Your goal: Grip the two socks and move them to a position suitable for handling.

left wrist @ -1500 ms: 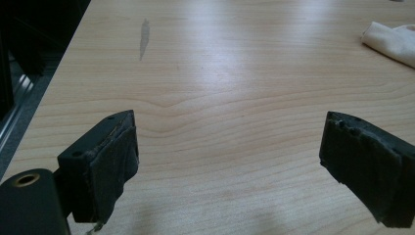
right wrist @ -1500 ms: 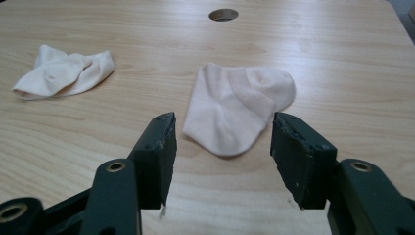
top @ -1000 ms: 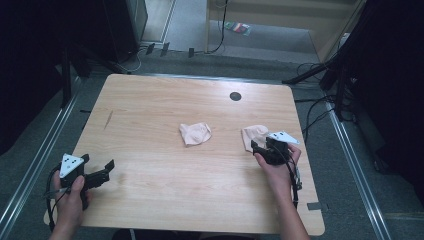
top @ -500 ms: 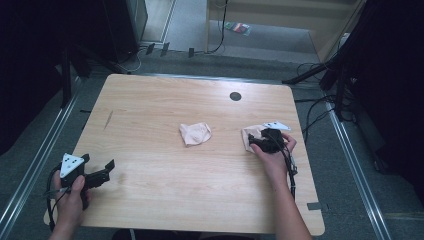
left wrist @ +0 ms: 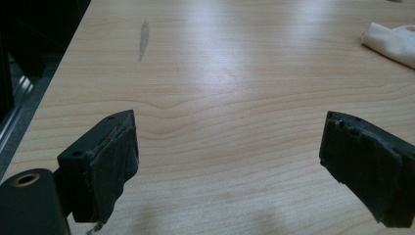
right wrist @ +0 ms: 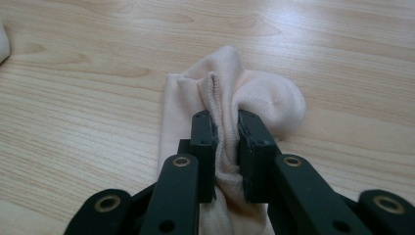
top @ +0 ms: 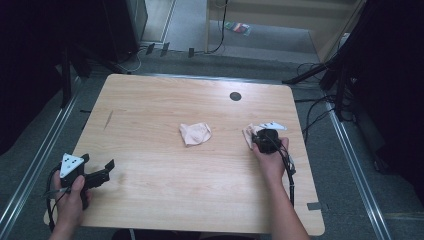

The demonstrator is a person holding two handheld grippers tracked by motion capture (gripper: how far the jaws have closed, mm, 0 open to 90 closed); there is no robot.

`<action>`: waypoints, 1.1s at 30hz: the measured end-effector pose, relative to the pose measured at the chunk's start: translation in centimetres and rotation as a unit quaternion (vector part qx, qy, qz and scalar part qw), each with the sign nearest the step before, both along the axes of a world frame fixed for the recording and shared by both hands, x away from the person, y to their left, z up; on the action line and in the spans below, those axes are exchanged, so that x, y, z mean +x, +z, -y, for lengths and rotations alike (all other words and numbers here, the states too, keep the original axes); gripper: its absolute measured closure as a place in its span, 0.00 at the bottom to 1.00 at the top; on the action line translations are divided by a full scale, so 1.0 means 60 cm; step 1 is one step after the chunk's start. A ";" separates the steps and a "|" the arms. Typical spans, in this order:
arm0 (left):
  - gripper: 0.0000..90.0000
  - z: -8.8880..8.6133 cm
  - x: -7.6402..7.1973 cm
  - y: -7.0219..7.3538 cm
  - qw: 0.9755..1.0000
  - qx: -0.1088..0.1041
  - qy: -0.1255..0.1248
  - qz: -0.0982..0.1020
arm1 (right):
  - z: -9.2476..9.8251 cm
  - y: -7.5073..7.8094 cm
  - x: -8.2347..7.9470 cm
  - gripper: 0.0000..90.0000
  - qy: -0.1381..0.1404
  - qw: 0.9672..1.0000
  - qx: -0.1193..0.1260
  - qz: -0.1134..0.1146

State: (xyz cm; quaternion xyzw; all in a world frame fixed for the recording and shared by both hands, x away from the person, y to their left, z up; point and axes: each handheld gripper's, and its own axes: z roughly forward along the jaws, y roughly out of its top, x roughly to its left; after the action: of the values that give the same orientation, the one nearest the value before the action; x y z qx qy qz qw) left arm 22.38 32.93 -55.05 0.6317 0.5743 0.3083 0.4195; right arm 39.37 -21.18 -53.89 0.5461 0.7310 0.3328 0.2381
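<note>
Pale peach knitted sock (right wrist: pixel 230 98) lies near the right edge of the light wooden desk (top: pixel 150 125), and the right tool (right wrist: pixel 226 129) has its jaws pinched on a raised fold of it. To lift it well, I think the hand should rise slowly and straight, so the thin fabric does not slip out. The left tool (left wrist: pixel 235 161) rests wide apart and holds nothing at the near left corner, well apart from the second peach sock (top: pixel 195 133) at the middle.

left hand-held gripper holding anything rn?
No. The left hand-held gripper is open, with bare table between its jaws; the sock lies far off.

Your right gripper (top: pixel 264 139) sits on rt sock (top: pixel 250 135); second sock (top: pixel 195 133) mid-table (top: pixel 150 110); left gripper (top: pixel 95 175) near front-left corner.
</note>
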 end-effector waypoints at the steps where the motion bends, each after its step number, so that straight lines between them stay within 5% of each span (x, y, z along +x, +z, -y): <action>1: 0.09 0.000 0.000 0.000 1.000 0.001 -0.001 -0.001 | 0.000 0.001 -0.002 0.89 -0.003 1.000 0.006 0.002; 10: 0.09 0.011 0.001 0.008 1.000 0.007 0.001 0.000 | 0.004 0.058 -0.067 0.90 -0.005 0.997 0.072 0.035; 11: 0.09 0.022 -0.001 0.017 1.000 -0.012 -0.006 0.005 | 0.002 0.065 -0.075 0.90 -0.003 0.996 0.082 0.035; 15: 0.09 0.054 -0.004 0.034 1.000 -0.006 -0.026 0.016 | -0.007 0.093 -0.106 0.90 0.004 0.993 0.110 0.044; 24: 0.09 0.123 0.004 0.064 0.997 0.000 -0.078 0.022 | -0.040 0.127 -0.155 0.89 0.025 0.992 0.100 0.066; 27: 0.09 0.145 0.005 0.076 0.995 -0.001 -0.098 0.023 | -0.059 0.128 -0.174 0.89 0.028 0.993 0.088 0.070; 33: 0.09 0.195 0.007 0.090 0.991 -0.004 -0.128 0.036 | -0.090 0.114 -0.201 0.89 0.039 0.992 0.104 0.060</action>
State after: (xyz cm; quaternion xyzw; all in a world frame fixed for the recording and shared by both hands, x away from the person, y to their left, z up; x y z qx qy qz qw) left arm 22.81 21.25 -49.67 0.6869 0.4747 0.2717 0.4785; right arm 27.30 -15.77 -47.06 0.5183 0.6977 0.4476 0.2103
